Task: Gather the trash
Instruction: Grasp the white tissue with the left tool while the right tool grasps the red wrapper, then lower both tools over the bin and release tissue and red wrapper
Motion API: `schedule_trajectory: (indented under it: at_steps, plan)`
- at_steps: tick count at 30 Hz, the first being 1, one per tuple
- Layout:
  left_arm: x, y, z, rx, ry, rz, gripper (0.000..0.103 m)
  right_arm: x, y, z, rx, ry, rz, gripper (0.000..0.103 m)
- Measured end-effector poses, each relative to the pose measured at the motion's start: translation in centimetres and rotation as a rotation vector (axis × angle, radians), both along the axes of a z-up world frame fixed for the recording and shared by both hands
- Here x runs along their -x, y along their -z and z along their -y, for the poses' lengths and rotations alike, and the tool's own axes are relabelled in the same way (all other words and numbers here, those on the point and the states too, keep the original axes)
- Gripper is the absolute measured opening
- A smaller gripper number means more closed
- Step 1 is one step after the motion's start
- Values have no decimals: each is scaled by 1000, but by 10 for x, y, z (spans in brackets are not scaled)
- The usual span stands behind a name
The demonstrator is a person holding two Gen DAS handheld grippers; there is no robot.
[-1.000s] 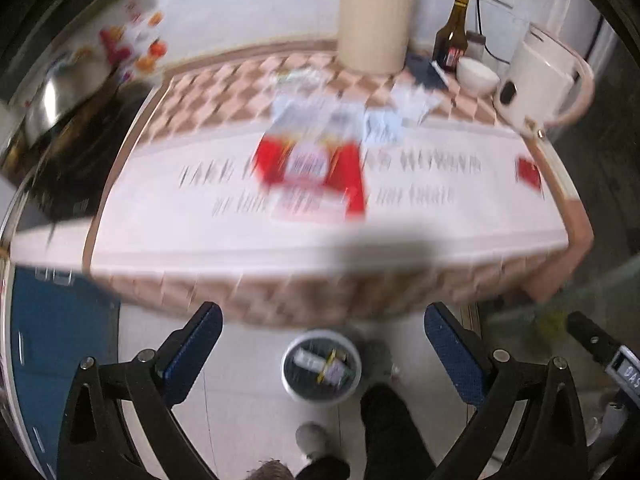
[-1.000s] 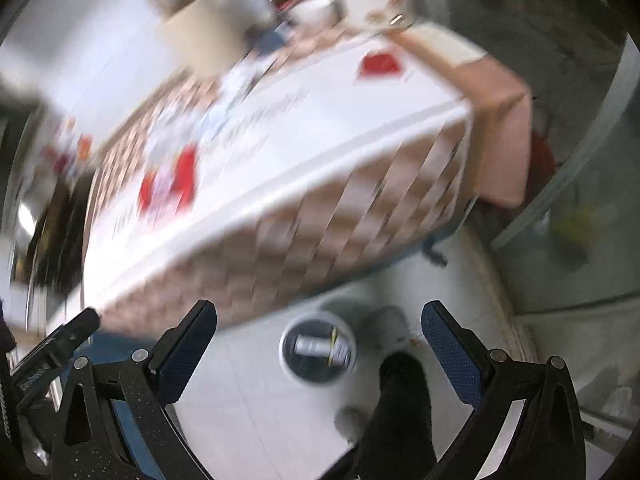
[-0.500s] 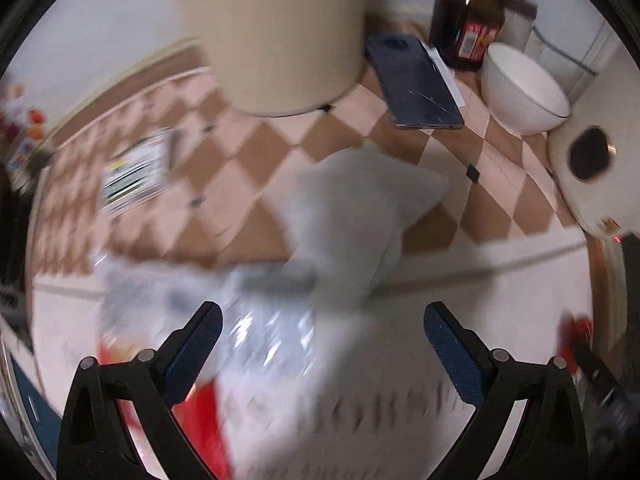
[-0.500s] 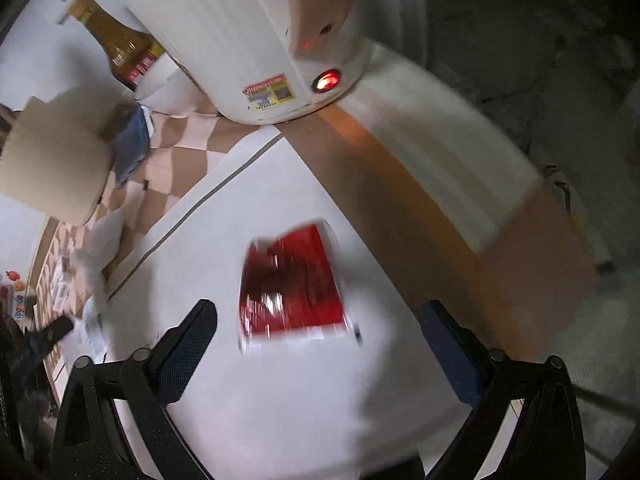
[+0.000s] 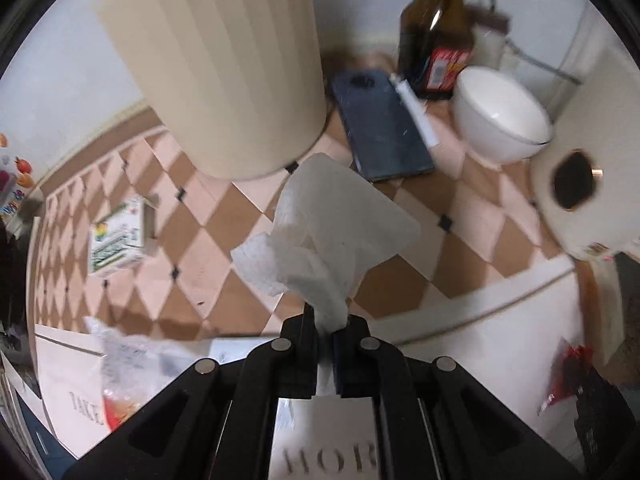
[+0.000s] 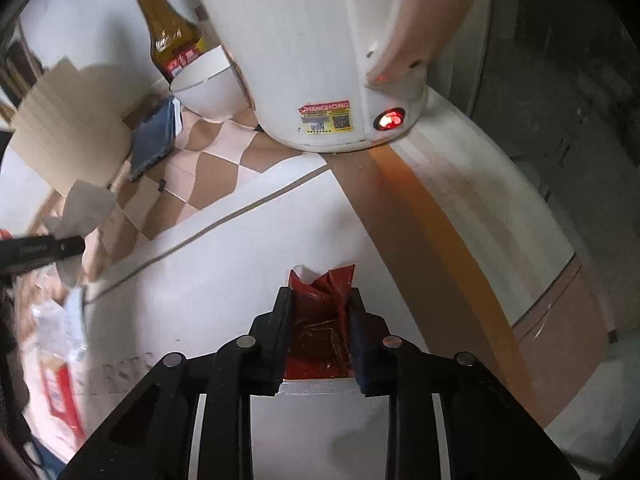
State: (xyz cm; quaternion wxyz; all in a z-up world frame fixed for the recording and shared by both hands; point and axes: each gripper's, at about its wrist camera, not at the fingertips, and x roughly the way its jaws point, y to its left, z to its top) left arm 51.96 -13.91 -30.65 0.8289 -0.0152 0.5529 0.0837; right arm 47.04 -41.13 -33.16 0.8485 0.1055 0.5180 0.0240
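Checkered brown-and-pink cloth with a white printed band over the table (image 5: 472, 320); lettering on the band only partly legible, blurred and cut off by the tongs. Left tongs (image 5: 326, 330) clenched on a crumpled white tissue (image 5: 332, 232), bunched end pinched between the jaws, rest fanning up above the cloth. Behind it, a ribbed cream container (image 5: 224, 64), top out of frame; a dark flat slab (image 5: 382, 128), maybe a phone, hard to tell; a brown bottle (image 5: 436, 20), neck cut off; a white bowl (image 5: 500, 116). Small printed box (image 5: 118, 236) at left, print unreadable. Clear and red wrappers (image 5: 120, 372) at lower left, smeared by blur. Right tongs (image 6: 320, 300) clenched on a red wrapper (image 6: 320, 320), crumpled tip poking past the jaws, lower part lying on the white band. White kettle (image 6: 320, 48) just ahead with red lamp lit, upper part out of frame.
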Motion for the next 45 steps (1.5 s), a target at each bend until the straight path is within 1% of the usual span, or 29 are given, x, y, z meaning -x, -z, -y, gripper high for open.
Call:
schedule_trajectory:
  at_steps: [2, 4, 6, 9, 11, 13, 16, 19, 20, 23, 25, 26, 27, 29, 32, 33, 34, 35, 38, 39, 40, 41, 42, 43, 44, 45]
  plan:
    - [23, -22, 0, 0, 3, 37, 3, 5, -6, 5, -34, 7, 8, 26]
    - [39, -42, -1, 9, -4, 66, 3, 15, -21, 10, -79, 8, 27, 26]
    - [64, -59, -3, 21, -13, 85, 3, 31, -36, 11, -106, -5, 50, 26]
    - [101, -74, -11, 36, -39, 101, 3, 57, -56, 3, -139, -45, 65, 26]
    - [136, -82, -22, 39, -59, 108, 3, 76, -67, -5, -136, -79, 79, 26]
    - [165, -83, -32, 44, -76, 109, 3, 97, -77, -21, -125, -127, 91, 26]
    - [219, -75, -49, 43, -103, 104, 3, 127, -79, -50, -106, -190, 96, 25]
    - [272, -56, -67, 58, -135, 81, 3, 169, -75, -79, -87, -247, 88, 25]
    - [294, -47, -76, 69, -148, 66, 3, 182, -72, -89, -82, -261, 83, 25]
    - [343, -21, -93, 101, -170, 29, 3, 233, -61, -114, -71, -305, 62, 25]
    - [373, 1, -104, 121, -182, -3, 3, 267, -46, -131, -56, -332, 45, 25]
    - [388, 17, -110, 137, -191, -28, 3, 286, -34, -139, -51, -337, 26, 25]
    - [397, 29, -113, 147, -196, -48, 3, 297, -24, -143, -53, -338, 5, 25]
    - [417, 61, -120, 181, -213, -97, 3, 320, 5, -151, -55, -338, -56, 25]
    - [438, 122, -129, 278, -238, -190, 3, 352, 62, -161, -50, -349, -167, 25]
    - [443, 150, -133, 321, -258, -224, 3, 362, 89, -164, -52, -354, -222, 25]
    - [447, 173, -136, 353, -271, -252, 3, 367, 111, -167, -53, -358, -259, 25]
    - [450, 206, -139, 388, -292, -286, 3, 373, 136, -169, -47, -359, -294, 25]
    - [454, 292, -145, 449, -337, -354, 3, 382, 217, -173, -34, -362, -367, 25]
    - [454, 326, -145, 454, -349, -379, 3, 383, 256, -172, -37, -353, -396, 25]
    - [452, 360, -145, 460, -354, -406, 3, 383, 280, -171, -45, -347, -415, 25]
    - [451, 397, -144, 464, -361, -431, 3, 383, 320, -170, -44, -337, -441, 25]
    - [450, 420, -143, 465, -367, -448, 3, 383, 352, -169, -48, -333, -462, 25]
    - [450, 449, -141, 469, -370, -473, 3, 383, 382, -168, -60, -332, -481, 25]
    - [449, 479, -138, 473, -369, -500, 3, 384, 405, -167, -58, -332, -491, 25]
    - [447, 498, -135, 472, -366, -516, 3, 384, 437, -168, -42, -340, -500, 25]
